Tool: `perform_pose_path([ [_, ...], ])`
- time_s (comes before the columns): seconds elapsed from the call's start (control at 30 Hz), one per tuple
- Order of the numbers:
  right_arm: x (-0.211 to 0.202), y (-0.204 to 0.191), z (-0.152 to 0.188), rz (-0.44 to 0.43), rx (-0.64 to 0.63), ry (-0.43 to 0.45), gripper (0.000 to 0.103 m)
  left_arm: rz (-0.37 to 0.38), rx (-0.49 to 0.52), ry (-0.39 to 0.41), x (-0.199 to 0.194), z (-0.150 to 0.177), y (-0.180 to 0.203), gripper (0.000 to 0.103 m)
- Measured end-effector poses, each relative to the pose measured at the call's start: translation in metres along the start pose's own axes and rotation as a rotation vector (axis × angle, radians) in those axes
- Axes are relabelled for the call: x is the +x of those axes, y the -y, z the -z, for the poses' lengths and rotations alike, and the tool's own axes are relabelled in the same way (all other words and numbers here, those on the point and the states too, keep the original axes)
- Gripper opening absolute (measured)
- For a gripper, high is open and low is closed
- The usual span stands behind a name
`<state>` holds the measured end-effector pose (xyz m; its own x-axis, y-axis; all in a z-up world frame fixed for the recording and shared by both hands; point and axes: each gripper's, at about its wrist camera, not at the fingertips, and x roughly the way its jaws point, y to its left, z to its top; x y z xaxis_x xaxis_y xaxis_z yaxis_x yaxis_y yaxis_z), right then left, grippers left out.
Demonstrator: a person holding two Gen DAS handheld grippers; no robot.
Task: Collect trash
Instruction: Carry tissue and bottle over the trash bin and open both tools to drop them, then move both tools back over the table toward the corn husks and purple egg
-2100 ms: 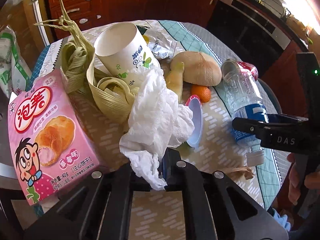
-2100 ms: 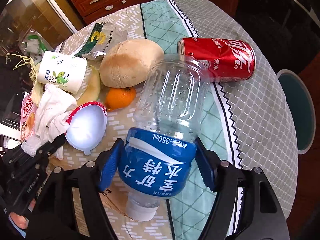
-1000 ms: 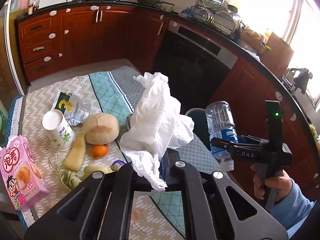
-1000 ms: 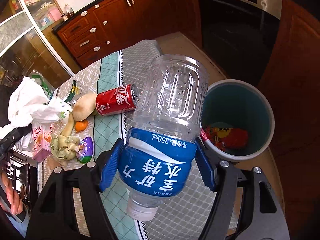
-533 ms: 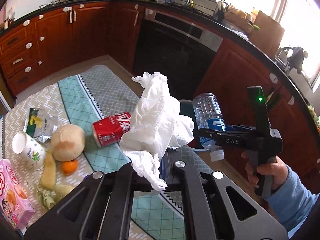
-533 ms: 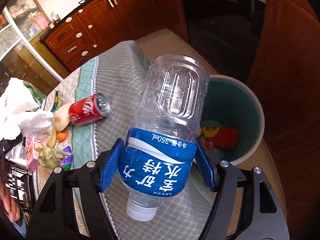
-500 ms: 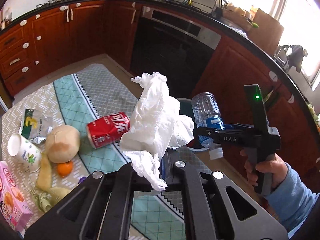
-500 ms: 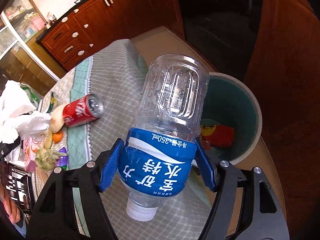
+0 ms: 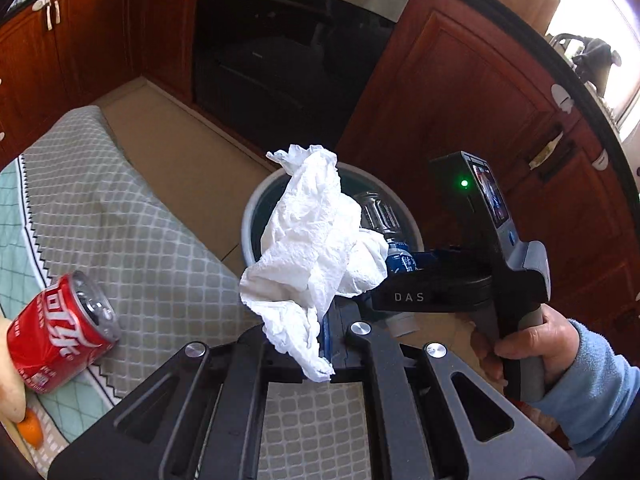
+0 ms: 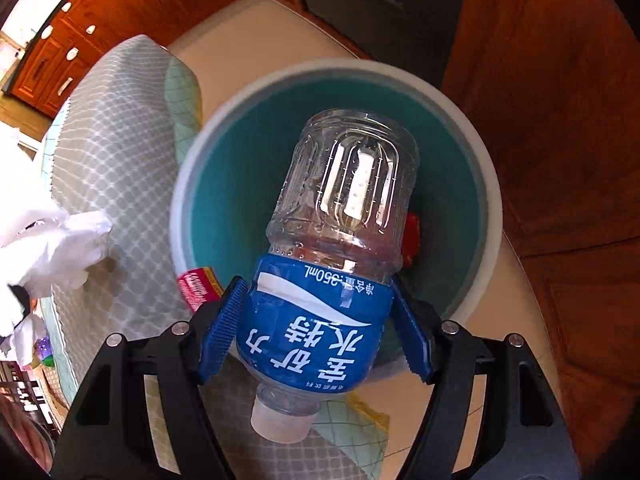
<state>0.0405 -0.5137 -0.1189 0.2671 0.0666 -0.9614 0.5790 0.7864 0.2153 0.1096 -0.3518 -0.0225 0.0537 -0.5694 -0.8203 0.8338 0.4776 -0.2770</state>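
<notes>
My left gripper (image 9: 326, 338) is shut on a crumpled white tissue (image 9: 316, 248), held up in front of the teal bin (image 9: 250, 216) on the floor. My right gripper (image 10: 316, 332) has its blue pads spread a little wider than the clear plastic bottle (image 10: 340, 216) with the blue label, and the bottle tilts base-first over the open bin (image 10: 452, 104). In the left wrist view the right gripper (image 9: 400, 276) hangs over the bin with the bottle (image 9: 378, 216) partly hidden behind the tissue. The tissue also shows at the left edge of the right wrist view (image 10: 52, 248).
A red cola can (image 9: 60, 344) lies on the table's checked cloth (image 9: 120, 216), with an orange (image 9: 32, 428) at the lower left. Red and pink wrappers (image 10: 198, 286) lie inside the bin. Wooden cabinets (image 9: 460, 92) and a dark oven (image 9: 288, 44) stand behind it.
Both grippers have swung away from the table to the bin. The right jaws have opened a little and the bottle has tipped and slipped downward toward the bin. The tissue stays clamped.
</notes>
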Motion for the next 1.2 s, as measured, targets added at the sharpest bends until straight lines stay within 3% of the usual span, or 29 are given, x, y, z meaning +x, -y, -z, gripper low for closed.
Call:
perform_pose_path([
  [0.33, -0.026, 0.009, 0.007, 0.05, -0.015, 0.084, 0.077, 0.014, 0.031, -0.059, 0.043, -0.012, 0.009, 0.005],
  [0.57, -0.053, 0.004, 0.016, 0.252, -0.075, 0.187, 0.091, 0.005, 0.056, -0.135, 0.081, -0.023, 0.019, 0.007],
  [0.63, -0.058, 0.01, 0.021, 0.266, -0.078, 0.198, 0.092, -0.014, 0.061, -0.148, 0.087, -0.025, 0.02, 0.013],
  [0.7, -0.061, 0.012, 0.019, 0.273, -0.079, 0.205, 0.092, -0.06, 0.076, -0.139, 0.091, -0.025, 0.026, 0.056],
  [0.77, -0.065, 0.018, 0.018, 0.284, -0.078, 0.215, 0.093, -0.101, 0.085, -0.098, 0.084, -0.023, 0.026, 0.067],
  [0.87, -0.072, 0.02, 0.017, 0.286, -0.075, 0.217, 0.093, -0.077, 0.071, -0.093, 0.079, -0.022, 0.019, 0.071],
  [1.2, -0.079, 0.004, 0.024, 0.287, -0.099, 0.212, 0.093, -0.108, 0.029, -0.043, 0.043, -0.013, 0.006, 0.073],
])
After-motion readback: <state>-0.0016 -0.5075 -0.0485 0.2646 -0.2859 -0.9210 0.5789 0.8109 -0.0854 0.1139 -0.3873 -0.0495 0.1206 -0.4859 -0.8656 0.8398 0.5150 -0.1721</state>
